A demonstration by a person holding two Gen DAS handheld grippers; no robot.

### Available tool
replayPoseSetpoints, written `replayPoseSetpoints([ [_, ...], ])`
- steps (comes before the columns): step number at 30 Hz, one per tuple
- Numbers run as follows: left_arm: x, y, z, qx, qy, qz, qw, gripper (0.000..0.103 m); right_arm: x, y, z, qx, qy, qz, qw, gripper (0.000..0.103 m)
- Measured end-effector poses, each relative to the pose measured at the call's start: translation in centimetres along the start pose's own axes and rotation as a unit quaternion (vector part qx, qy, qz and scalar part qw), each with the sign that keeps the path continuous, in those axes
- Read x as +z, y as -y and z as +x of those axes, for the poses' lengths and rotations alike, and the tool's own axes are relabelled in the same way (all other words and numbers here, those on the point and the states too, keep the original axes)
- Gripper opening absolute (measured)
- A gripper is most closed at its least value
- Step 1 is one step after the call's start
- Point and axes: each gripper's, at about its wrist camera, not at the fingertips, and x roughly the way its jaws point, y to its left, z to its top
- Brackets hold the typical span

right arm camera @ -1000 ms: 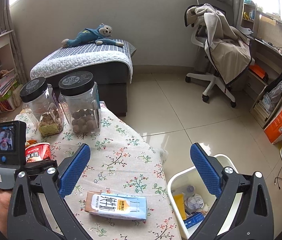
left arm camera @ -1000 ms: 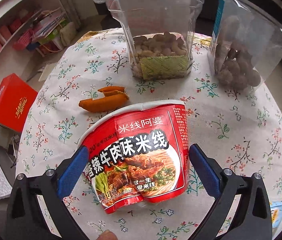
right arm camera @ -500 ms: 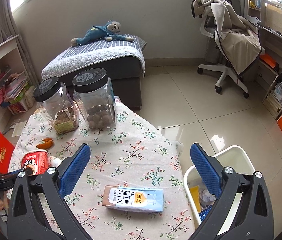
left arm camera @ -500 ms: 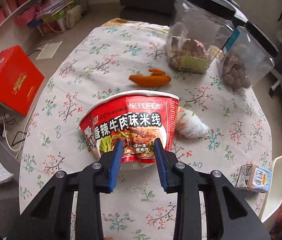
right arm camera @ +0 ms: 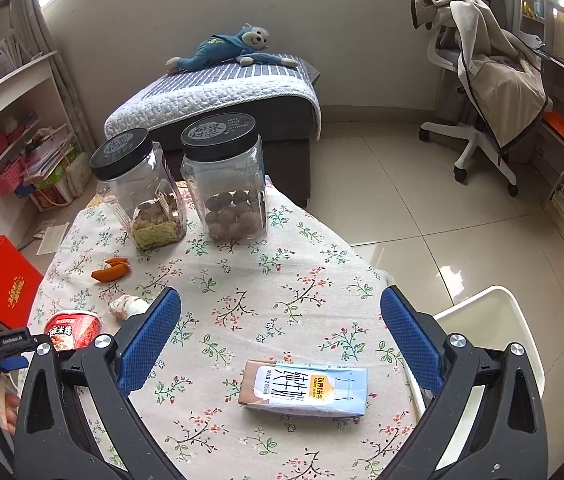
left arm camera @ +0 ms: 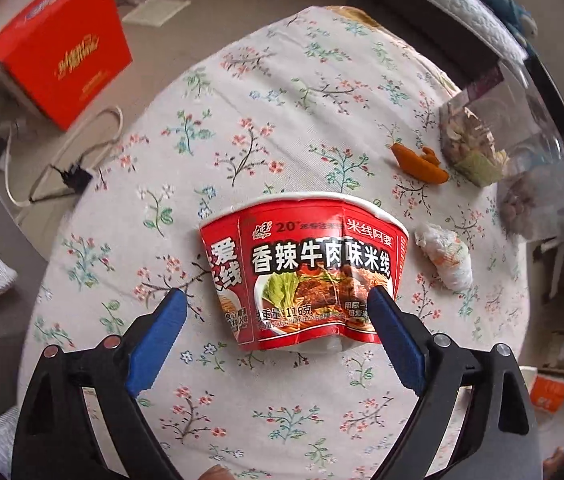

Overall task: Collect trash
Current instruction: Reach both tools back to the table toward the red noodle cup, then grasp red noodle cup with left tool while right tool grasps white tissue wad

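Note:
A crumpled red instant-noodle cup (left arm camera: 305,268) stands on the flowered tablecloth (left arm camera: 282,80). My left gripper (left arm camera: 278,304) is open, its blue fingers on either side of the cup's base; whether they touch it I cannot tell. The cup also shows in the right wrist view (right arm camera: 72,330). A crumpled white tissue (left arm camera: 445,256) and orange peel (left arm camera: 419,162) lie to the cup's right. My right gripper (right arm camera: 280,308) is open and empty above a flattened milk carton (right arm camera: 305,390). A white trash bin (right arm camera: 481,320) stands at the table's right.
Two clear jars with black lids (right arm camera: 226,184) (right arm camera: 138,196) stand at the table's far side. A red box (left arm camera: 66,48) and a cable (left arm camera: 62,168) lie on the floor at left. A bed (right arm camera: 218,92) and an office chair (right arm camera: 477,92) stand beyond.
My left gripper shut on the noodle cup half a second ago and now stands open around it. The left camera has swung left. The right gripper has risen over the milk carton.

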Motion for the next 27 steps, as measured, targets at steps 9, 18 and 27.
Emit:
replayPoseSetpoints([
  [9,-0.2,-1.2,4.7,-0.141,-0.097,-0.107,0.9794,0.094,-0.5,-2.3,1.2,0.004,-0.014,-0.026,1.000,0.096],
  [18,-0.9,4.5,2.2,-0.123,-0.022,-0.004,0.9921,0.086,-0.4,-2.2,1.1,0.003,-0.013,-0.022,1.000,0.096],
  [27,-1.5,4.3,-5.6,-0.108,0.084,0.048,0.9894,0.085,-1.2,-4.7,2.1,0.031,-0.025,-0.073,0.997,0.096],
])
